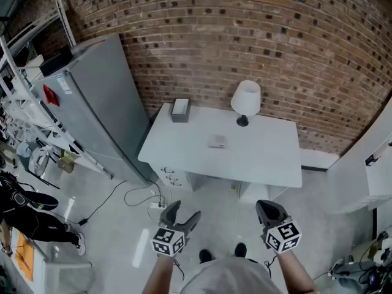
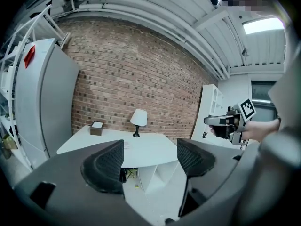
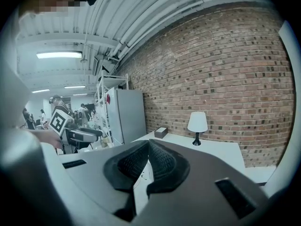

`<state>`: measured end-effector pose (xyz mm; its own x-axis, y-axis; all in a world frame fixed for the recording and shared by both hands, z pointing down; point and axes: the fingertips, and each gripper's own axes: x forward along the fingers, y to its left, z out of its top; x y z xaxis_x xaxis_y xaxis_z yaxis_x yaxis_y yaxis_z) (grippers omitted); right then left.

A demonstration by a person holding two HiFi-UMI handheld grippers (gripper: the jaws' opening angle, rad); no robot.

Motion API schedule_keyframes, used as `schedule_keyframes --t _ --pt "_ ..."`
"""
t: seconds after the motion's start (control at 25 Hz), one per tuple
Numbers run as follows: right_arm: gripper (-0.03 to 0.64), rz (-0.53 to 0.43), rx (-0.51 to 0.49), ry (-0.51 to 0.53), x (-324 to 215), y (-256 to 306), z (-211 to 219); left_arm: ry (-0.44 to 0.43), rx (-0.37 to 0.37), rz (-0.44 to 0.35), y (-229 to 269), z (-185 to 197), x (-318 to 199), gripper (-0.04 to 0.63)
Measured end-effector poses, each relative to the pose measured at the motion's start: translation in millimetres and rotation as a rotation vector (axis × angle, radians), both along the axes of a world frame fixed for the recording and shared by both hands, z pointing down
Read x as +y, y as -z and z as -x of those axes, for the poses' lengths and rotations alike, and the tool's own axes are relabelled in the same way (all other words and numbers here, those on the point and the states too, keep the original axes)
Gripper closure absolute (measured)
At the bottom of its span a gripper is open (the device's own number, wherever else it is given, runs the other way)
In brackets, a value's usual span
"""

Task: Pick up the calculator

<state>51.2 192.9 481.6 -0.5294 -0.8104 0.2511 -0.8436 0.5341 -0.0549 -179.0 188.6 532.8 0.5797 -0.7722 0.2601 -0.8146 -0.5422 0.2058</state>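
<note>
Just left of the lamp [image 1: 245, 100], the calculator [image 1: 217, 141] lies untouched on the table [image 1: 263, 164], well apart from 2 empty grippers, left gripper [image 1: 182, 214] gaping wide, right gripper [image 1: 269, 210] closed tight, so the approach seems barely begun: next, reach forward.

- The wall [image 1: 245, 29] is red-brown brick with pale mortar lines and a scatter of darker bricks.
- The desk [image 1: 263, 158] is plain white.
- The lamp [image 1: 245, 98] has a white shade over a black stand.
- The fridge [image 1: 92, 97] is grey, with a red sticker [image 1: 51, 95] near its top.
- The box [image 1: 180, 109] is dark grey with a white top.
- The calculator [image 1: 217, 141] is pale grey, close to the desk's white.
- The left gripper [image 1: 184, 211] and right gripper [image 1: 267, 207] are black, patterned behind with black-and-white squares.
- The floor [image 1: 122, 225] is light grey.
</note>
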Motion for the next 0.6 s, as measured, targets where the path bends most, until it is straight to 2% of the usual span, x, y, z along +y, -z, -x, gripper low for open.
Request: schedule_keyframes --t 0.6 --pt "0.604 0.039 0.025 -0.08 18 -14 31 -0.047 -0.013 0.066 -24 45 8 0.217"
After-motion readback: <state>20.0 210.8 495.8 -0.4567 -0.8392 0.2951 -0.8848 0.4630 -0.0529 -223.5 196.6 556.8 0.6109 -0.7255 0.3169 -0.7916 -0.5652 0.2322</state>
